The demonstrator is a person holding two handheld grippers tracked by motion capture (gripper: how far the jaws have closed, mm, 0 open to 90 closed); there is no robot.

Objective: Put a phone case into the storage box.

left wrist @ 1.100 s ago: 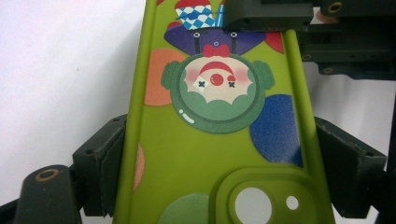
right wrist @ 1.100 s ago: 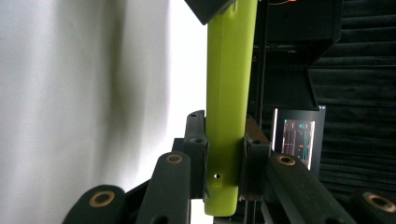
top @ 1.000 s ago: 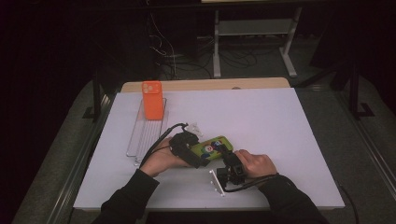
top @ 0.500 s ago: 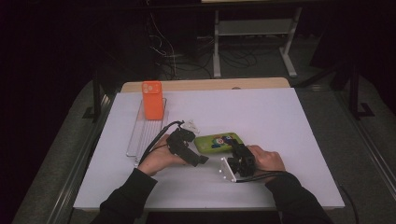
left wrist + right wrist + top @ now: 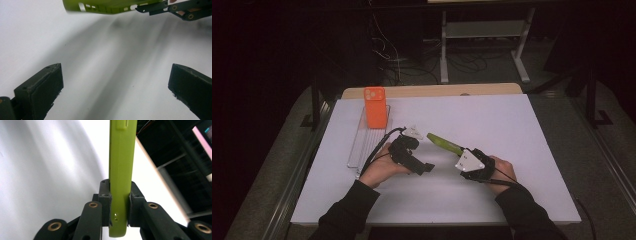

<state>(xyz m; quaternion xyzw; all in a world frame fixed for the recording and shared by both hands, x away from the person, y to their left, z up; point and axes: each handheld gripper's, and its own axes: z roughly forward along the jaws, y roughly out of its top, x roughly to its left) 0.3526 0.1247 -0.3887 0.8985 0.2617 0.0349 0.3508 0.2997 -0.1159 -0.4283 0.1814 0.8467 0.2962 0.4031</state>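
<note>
The green phone case (image 5: 445, 143) was lying flat on the white table (image 5: 532, 150) between the two hands a moment ago; now it is lifted up on its edge, and the right gripper (image 5: 462, 159) has pulled it off to the right; the left gripper (image 5: 428, 167) has just been opening its jaws, and they stand wide apart with nothing between them, low over the table beside the case; the right gripper's jaws are squeezed tight on one end of the case, so most of it sticks out in the air; I think that long loose end could tip, twist or slide out, because the hold is so near the end and the case is thin and smooth; it could also bump the open left gripper close by. Counting, big to small: one table, one clear tray (image 5: 362, 145), two hands, two grippers, two phone cases, one green and one orange case (image 5: 375, 107) standing on the tray.
</note>
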